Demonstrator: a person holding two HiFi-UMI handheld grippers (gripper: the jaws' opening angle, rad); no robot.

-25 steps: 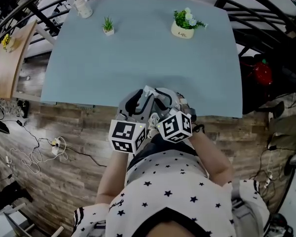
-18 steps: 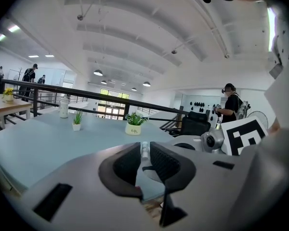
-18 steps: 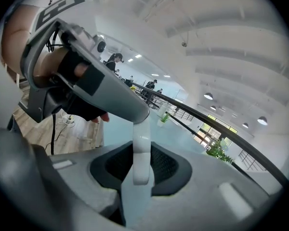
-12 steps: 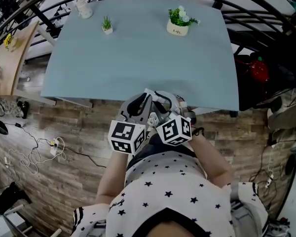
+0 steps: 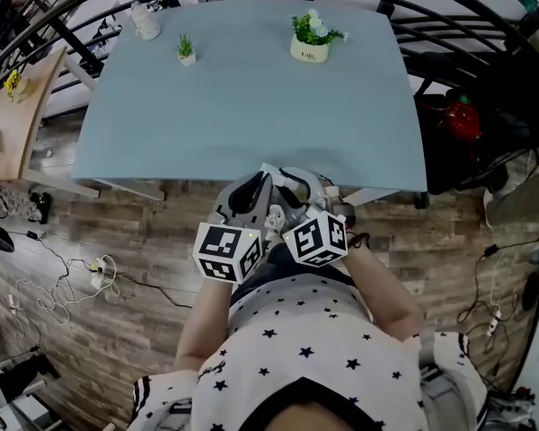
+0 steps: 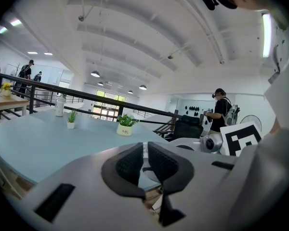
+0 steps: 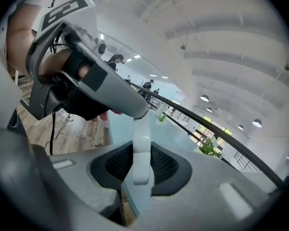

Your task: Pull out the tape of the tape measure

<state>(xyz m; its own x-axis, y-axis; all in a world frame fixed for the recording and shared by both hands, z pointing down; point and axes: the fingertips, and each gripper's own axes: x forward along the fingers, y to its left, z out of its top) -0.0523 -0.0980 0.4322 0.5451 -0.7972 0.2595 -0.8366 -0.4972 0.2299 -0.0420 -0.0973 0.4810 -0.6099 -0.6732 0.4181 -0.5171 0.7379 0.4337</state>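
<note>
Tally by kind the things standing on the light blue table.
Potted plants: 2, the small green plant in a white pot and the flowering plant in a round cream pot
Bottles: 1, the white bottle
Total: 3

A pale blue tabletop (image 5: 251, 115) is standing on a wood-plank floor (image 5: 117, 232) in a bright open hall.
A black railing (image 6: 86, 96) is running behind it, a flowering potted plant (image 5: 310, 36) and a smaller green plant (image 5: 186, 48) are sitting at its far edge, cables (image 5: 58, 281) are trailing across the floor, and round ceiling lamps (image 6: 95, 74) are glowing overhead.
</note>
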